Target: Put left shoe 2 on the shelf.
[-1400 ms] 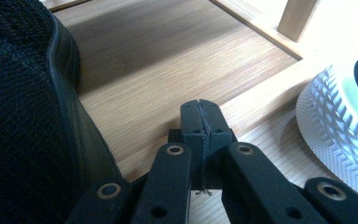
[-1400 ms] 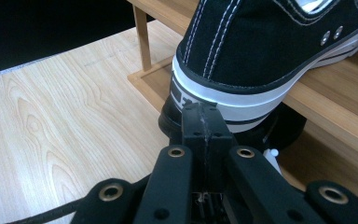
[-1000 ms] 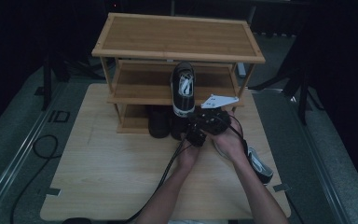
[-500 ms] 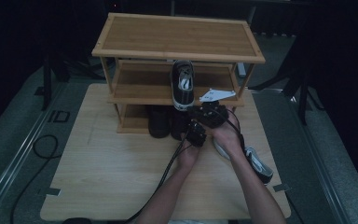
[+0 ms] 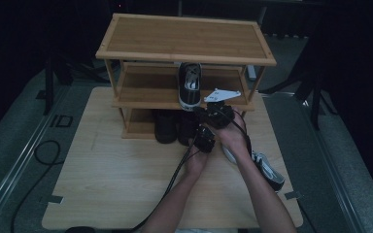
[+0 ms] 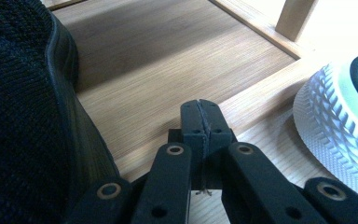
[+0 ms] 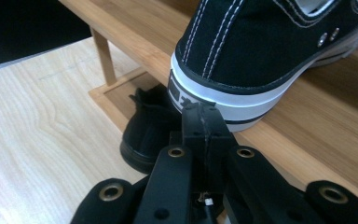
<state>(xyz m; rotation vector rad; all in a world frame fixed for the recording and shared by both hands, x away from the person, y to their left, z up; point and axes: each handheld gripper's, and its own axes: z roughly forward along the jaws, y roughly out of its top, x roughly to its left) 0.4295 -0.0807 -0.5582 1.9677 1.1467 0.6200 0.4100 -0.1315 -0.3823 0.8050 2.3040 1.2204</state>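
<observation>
Two closed grippers are what we are working with here, both bunched in front of the wooden shoe rack (image 5: 126,53) at the far side of the table (image 5: 107,174). We are reading the right gripper (image 5: 212,110) as clenched on nothing: in its own view the black jaws are meeting tip to tip, just below the heel of the black canvas sneaker (image 7: 279,51). That sneaker (image 5: 190,85) is sitting on the rack's middle shelf (image 5: 145,94), its long axis running front to back, heel toward us and overhanging the shelf's front edge, toe pointing into the rack. So we are finding the shoe just ahead of and slightly above the right gripper, a little to its left in the high view, with the heel as the nearest part.

We are seeing the left gripper (image 5: 205,141) lower and nearer to us, its jaws likewise pressed together and empty, pointing at the bottom shelf (image 6: 177,70) beside a black knit shoe (image 6: 23,107). A white-soled sneaker (image 6: 340,135) is lying on the table at its other side, partly hidden under the right forearm (image 5: 252,174) from above.

We are judging the right hand the nearer one to the canvas sneaker. Whether the jaw tips are actually touching the heel we cannot tell for sure; they are looking very close.
</observation>
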